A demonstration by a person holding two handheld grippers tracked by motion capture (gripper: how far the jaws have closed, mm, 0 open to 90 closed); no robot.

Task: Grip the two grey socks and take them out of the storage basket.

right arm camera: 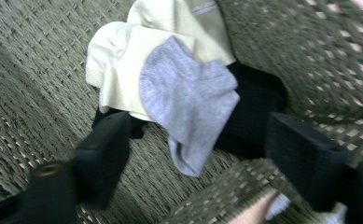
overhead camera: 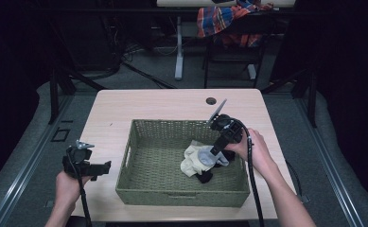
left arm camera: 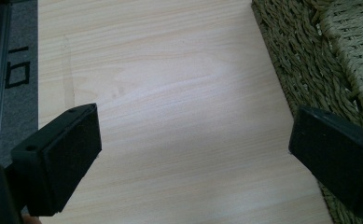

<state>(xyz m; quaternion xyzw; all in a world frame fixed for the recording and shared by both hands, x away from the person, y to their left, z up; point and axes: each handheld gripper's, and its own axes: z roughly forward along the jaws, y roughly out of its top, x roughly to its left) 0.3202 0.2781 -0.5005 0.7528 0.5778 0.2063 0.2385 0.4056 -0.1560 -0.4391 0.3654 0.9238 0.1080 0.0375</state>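
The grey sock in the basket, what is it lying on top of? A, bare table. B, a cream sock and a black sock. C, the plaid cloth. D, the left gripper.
B: in the right gripper view the grey sock drapes over the cream sock and the black sock inside the basket.

black sock (right arm camera: 256, 112): mostly buried under the grey sock (right arm camera: 188, 100) and cream sock (right arm camera: 137, 56) | basket (left arm camera: 310, 56): cut off at the picture's right edge in the left gripper view | right hand-held gripper (right arm camera: 195, 154): kinda motion-blurred, can't tell if it's touching the grey sock | plaid cloth (overhead camera: 229, 21): top cut off, too dim to make out
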